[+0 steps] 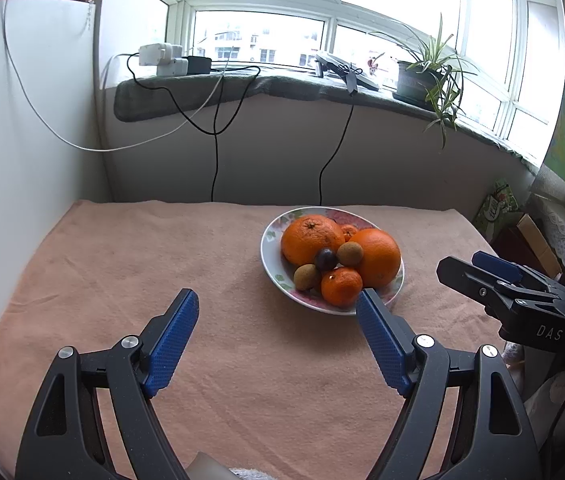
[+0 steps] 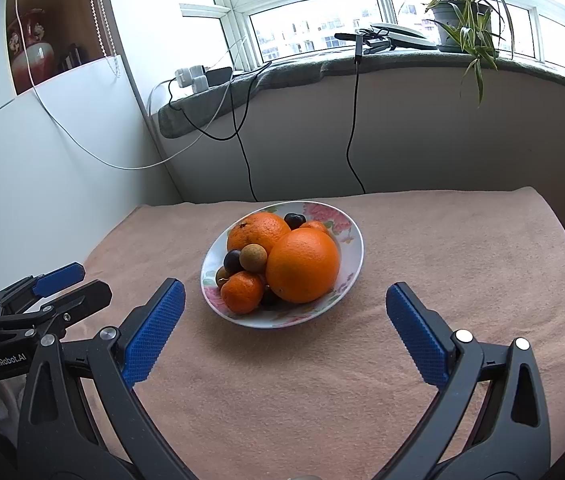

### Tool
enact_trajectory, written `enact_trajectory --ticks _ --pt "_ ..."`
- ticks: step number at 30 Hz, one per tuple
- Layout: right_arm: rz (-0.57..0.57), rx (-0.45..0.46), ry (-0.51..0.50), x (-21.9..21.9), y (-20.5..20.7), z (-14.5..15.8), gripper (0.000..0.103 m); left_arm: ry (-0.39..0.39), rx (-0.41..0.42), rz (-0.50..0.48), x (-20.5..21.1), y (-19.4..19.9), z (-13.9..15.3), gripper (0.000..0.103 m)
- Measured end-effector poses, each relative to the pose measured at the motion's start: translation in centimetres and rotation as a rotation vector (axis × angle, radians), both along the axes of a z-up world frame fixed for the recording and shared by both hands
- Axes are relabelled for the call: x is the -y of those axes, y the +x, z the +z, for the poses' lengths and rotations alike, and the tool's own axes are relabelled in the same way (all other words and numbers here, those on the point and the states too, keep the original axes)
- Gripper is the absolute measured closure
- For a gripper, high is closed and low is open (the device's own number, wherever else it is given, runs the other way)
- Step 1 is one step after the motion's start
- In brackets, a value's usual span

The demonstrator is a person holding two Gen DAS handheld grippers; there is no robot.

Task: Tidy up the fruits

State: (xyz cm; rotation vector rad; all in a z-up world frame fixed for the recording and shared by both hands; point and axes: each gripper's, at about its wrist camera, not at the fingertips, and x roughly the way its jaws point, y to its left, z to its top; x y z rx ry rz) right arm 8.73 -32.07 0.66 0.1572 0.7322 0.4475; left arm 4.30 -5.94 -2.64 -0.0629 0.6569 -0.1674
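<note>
Left hand-held gripper [image 1: 276, 300] agape, empty; right hand-held gripper [image 2: 285, 294] likewise

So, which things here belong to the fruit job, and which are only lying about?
For the job: plate, two oranges, tangerines, brown fruits, dark fruits, both open grippers, left and right.

Lying about: plant, chargers, cables, pink cloth.

Home room: bay window [image 1: 266, 12], potted plant [image 2: 462, 20] on sill, towel-covered table [image 2: 362, 360].
</note>
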Motion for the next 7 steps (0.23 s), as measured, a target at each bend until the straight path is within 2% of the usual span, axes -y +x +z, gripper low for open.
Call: enact_trajectory --ticks 7 --pt "-0.001 0.0 -0.003 -0.02 0.0 -0.1 0.001 -0.001 -0.001 0.0 -0.04 0.04 -0.06 0.022"
